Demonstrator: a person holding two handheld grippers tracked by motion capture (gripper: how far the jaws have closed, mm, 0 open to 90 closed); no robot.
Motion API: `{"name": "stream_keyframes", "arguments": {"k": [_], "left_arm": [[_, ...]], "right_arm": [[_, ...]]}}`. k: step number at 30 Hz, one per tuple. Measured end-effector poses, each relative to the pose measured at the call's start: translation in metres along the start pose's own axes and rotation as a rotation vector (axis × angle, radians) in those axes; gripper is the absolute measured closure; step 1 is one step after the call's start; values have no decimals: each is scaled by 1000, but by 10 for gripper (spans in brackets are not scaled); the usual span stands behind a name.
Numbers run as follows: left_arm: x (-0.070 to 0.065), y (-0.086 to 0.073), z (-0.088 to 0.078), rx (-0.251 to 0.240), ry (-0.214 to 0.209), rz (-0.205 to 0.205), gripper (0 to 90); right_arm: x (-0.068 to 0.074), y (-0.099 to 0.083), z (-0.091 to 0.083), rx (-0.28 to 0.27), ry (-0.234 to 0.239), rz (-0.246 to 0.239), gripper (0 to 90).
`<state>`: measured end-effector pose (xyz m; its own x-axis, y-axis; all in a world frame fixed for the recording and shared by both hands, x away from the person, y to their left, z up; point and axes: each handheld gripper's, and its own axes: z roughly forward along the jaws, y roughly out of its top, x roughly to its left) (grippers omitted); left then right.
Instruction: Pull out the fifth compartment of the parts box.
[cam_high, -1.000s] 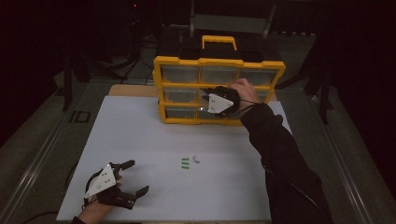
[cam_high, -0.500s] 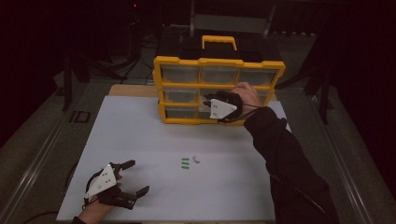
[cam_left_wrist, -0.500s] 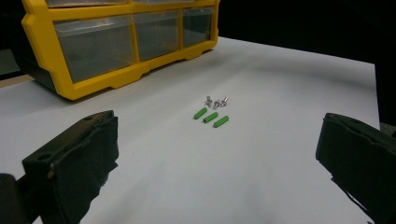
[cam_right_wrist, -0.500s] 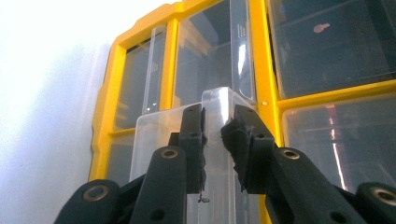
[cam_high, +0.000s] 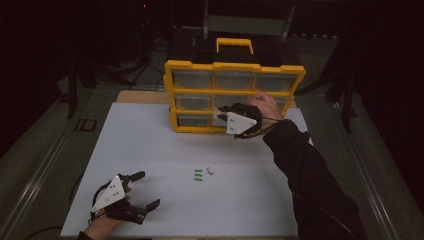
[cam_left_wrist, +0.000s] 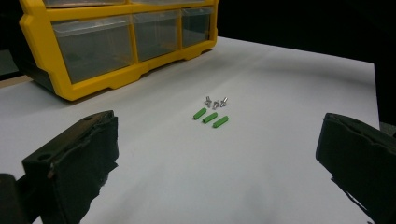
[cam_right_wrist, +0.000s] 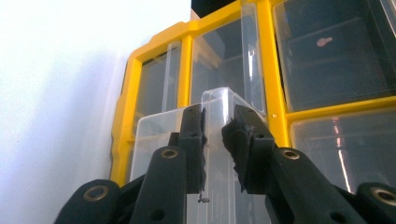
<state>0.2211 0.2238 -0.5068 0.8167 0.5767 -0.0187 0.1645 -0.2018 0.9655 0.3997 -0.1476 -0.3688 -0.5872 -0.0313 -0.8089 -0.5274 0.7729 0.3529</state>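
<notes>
two grippers in play. our right gripper (cam_right_wrist: 212, 126) has its fingers (cam_right_wrist: 192, 140) clamped on the front lip of a clear drawer (cam_right_wrist: 219, 100) in the yellow organizer (cam_high: 235, 70). seen from the high view, that's the middle drawer of the bottom row, part-way out of its slot. pinching the thin front wall makes sense: it's the only edge that sticks out, and it lets us pull straight along the slide.

our left gripper (cam_high: 140, 190) rests low at the near left corner of the worktop (cam_high: 150, 150), fingers spread wide, holding nothing. parked there it stays well apart from the organizer and keeps the path clear.

three green spacers (cam_left_wrist: 211, 118) lie side by side mid-worktop with a few small screws (cam_left_wrist: 215, 101) touching just behind them, near the organizer's front. we judge they're staged there so they can go into the drawer once it's open far enough; left gripper's camera is already looking right at them.

drawer contents: can't tell.
</notes>
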Motion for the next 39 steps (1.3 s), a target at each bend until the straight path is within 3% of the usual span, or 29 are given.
{"name": "stream_keyframes", "arguments": {"k": [15, 30, 33, 35, 36, 38, 39], "left_arm": [[0, 0, 0, 0, -1, 0, 0], [0, 0, 0, 1, -1, -1, 0], [0, 0, 0, 0, 0, -3, 0], [0, 0, 0, 1, 0, 0, 0], [0, 0, 0, 1, 0, 0, 0], [0, 0, 0, 0, 0, -2, 0], [0, 0, 0, 0, 0, -4, 0]], "right_arm": [[8, 7, -11, -17, 16, -22, 749], [15, 5, -14, -36, 38, 1, 746], [13, 6, -14, -21, 37, 58, 736], [9, 9, -12, 7, 59, 199, 634], [9, 9, -12, 7, 59, 199, 634], [3, 9, -12, 9, 76, 310, 585], [-1, 9, -13, 7, 78, 391, 554]]}}
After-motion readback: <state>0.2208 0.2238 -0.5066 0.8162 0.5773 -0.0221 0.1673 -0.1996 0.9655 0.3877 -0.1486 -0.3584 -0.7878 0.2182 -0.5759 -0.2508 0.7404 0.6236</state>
